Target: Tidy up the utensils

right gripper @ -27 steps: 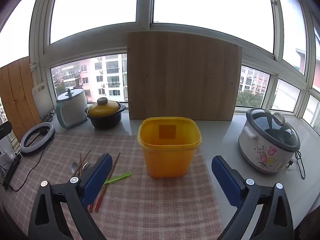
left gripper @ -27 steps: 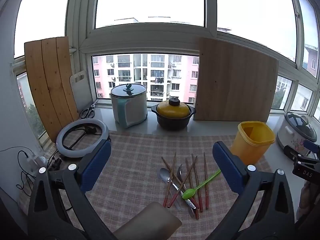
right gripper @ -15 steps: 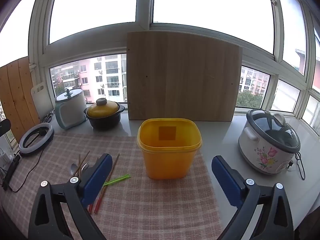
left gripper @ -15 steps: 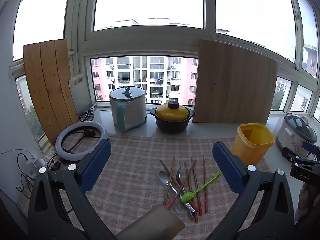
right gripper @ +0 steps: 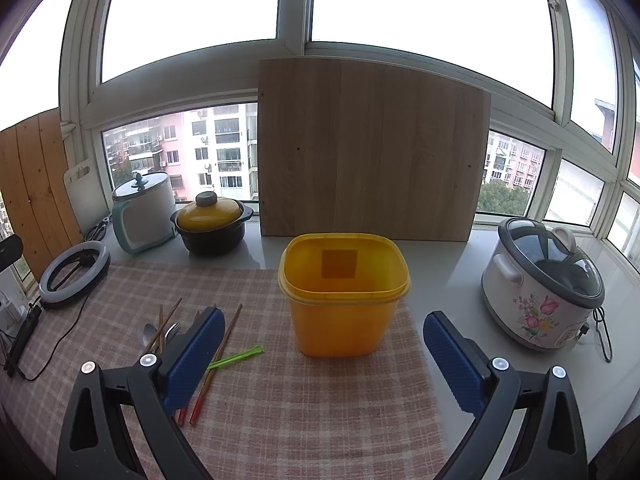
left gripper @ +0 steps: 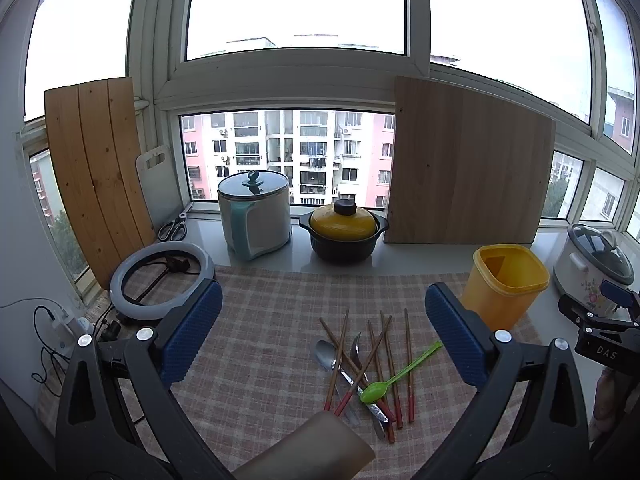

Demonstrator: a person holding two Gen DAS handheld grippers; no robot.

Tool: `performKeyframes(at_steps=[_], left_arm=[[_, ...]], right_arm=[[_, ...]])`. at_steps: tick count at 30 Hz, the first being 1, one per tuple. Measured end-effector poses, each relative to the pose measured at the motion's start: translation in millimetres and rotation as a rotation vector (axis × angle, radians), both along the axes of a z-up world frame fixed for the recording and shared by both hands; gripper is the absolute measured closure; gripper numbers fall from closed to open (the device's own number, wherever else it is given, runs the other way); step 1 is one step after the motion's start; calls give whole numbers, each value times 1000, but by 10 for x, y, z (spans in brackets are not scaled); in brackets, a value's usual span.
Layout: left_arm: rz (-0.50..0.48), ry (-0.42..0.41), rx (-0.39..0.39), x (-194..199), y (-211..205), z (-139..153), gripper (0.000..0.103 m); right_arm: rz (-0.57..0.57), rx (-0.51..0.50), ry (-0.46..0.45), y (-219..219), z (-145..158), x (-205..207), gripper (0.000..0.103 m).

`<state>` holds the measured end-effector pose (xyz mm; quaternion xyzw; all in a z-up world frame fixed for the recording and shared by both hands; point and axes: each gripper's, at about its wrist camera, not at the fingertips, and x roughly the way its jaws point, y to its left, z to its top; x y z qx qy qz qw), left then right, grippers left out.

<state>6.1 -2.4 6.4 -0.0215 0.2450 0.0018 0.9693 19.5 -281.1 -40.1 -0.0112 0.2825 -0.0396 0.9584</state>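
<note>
Both grippers, left (left gripper: 322, 334) and right (right gripper: 322, 354), hung released before any pickup; chopsticks (left gripper: 378, 354) lay beside the yellow bin (right gripper: 344, 294), awaiting a first grasp.

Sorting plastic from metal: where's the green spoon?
Left wrist view: green spoon lies atop the chopsticks on the checked cloth, left of the yellow bin.

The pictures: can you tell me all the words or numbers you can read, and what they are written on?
"DAS" stands in white letters on the black body of the right gripper, seen at the right edge of the left wrist view; the letters may run on out of sight.
The darker square patch on the yellow bin shows no letters I can read.
The flowered rice cooker has a small front panel, too small to read.
Nothing else carries text.
</note>
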Motion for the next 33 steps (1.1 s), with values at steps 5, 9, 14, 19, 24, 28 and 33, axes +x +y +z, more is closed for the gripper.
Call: performKeyframes(at_steps=[5, 9, 14, 19, 24, 28, 33], left_arm=[[-2, 5, -1, -12, -1, -31, 0], [-4, 12, 0, -22, -8, -47, 0], [-5, 12, 0, -31, -8, -61, 0], [-6, 13, 0, -32, -8, -63, 0], [-4, 12, 1, -34, -12, -67, 0], [-4, 13, 0, -37, -15, -72, 0], [-5, 14, -5, -43, -24, -80, 0]], right_arm=[[-5, 7, 11, -13, -36, 0, 2], [-7, 5, 16, -6, -50, -19, 2], [-9, 4, 22, -8, -48, -17, 2], [-8, 4, 22, -12, -49, -22, 2], [-8, 5, 24, -14, -51, -36, 2], [-9, 6, 29, -13, -61, -42, 2], [-8, 10, 33, -10, -59, -41, 2]])
